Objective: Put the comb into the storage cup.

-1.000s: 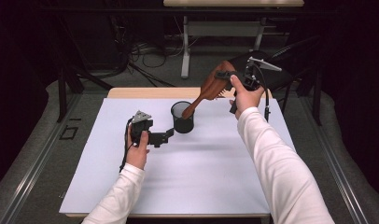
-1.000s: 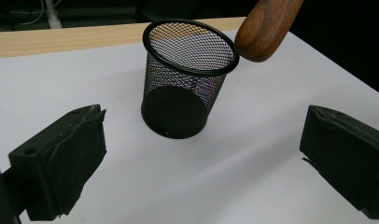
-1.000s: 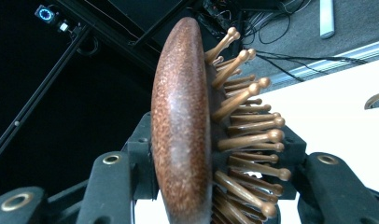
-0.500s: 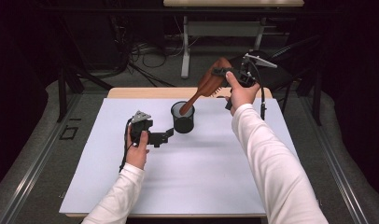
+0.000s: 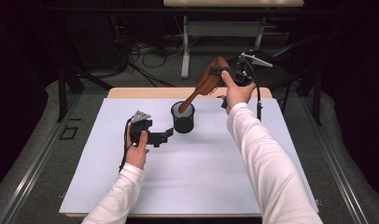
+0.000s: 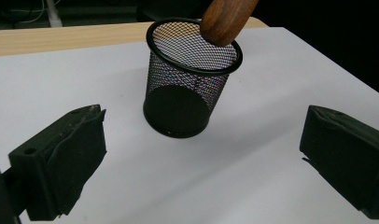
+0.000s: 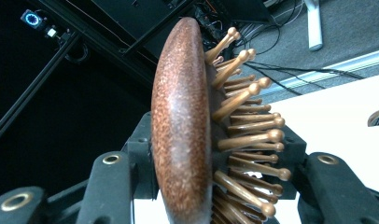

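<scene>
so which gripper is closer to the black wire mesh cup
Left. The left gripper sits open on the table just beside the black wire mesh cup; the right gripper is raised behind it, clamping the brown wooden hairbrush.

Readable text: none is found in any view.
Hairbrush [image 7: 183,135]: no brand or lettering is seen on the wooden back clamped between the right gripper's [image 7: 211,186] jaws.
Mesh cup [image 6: 190,79]: no label is seen, ahead of the left gripper's [image 6: 201,163] spread jaws.
White table cover [image 5: 187,177]: plain, no marks are seen beneath either gripper.
Gripper bodies: no numbers or signs can be made out.
</scene>
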`<state>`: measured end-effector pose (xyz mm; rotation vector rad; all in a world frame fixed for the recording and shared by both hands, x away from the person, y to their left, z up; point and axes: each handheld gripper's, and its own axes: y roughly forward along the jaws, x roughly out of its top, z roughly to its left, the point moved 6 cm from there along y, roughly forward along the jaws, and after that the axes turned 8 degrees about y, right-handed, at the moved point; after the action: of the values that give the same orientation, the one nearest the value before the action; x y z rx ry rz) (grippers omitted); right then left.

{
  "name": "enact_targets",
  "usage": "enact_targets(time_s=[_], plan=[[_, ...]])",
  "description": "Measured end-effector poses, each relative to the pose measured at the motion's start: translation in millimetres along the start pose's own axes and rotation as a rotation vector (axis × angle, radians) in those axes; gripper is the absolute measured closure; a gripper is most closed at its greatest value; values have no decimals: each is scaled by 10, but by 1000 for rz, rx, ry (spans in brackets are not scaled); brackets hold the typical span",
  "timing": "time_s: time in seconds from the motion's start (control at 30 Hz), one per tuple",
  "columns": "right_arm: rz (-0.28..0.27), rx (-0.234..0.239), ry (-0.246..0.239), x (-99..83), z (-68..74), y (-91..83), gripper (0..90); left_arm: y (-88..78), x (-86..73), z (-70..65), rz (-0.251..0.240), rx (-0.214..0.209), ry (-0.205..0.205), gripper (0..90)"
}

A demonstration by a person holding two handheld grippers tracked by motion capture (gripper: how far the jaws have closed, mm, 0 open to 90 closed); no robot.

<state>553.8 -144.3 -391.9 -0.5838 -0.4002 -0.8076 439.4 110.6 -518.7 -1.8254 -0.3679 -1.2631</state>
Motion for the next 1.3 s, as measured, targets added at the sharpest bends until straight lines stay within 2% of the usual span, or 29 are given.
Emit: enact_targets(time_s=[0.4, 1.3], plan=[[-5, -29, -20, -15, -49, 61, 472, 11, -8, 0, 4, 0, 0, 4], [6, -45, -59, -125, -81, 254, 471, 1, -11, 35, 1, 4, -11, 3]])
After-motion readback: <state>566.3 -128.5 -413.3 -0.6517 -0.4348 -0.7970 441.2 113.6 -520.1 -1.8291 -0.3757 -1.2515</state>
